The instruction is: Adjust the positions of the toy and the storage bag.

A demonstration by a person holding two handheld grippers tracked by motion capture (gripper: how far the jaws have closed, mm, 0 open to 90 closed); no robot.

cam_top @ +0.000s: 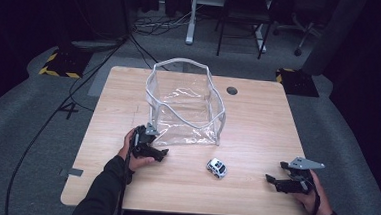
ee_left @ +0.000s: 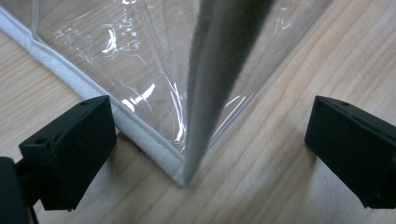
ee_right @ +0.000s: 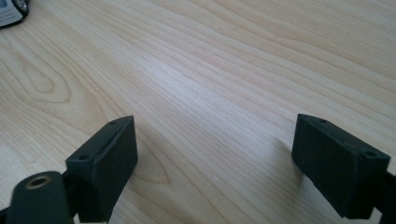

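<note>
While the left gripper (cam_top: 161, 152) is hovering wide-jawed at the clear, white-trimmed plastic bag's (cam_top: 186, 104) near corner, probably to steady it, the right gripper (cam_top: 273, 172) is waiting, jaws apart, beside the small white toy car (cam_top: 216, 167).

A dim lab or studio: wooden table (cam_top: 257, 121), floor cables (cam_top: 53, 114), hazard-striped weighted bases (cam_top: 61, 62).

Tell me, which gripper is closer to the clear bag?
Left. The left gripper sits right at the bag's near corner, jaws open around that corner. The right gripper is far off across the table, past the toy car, open over bare wood.
</note>
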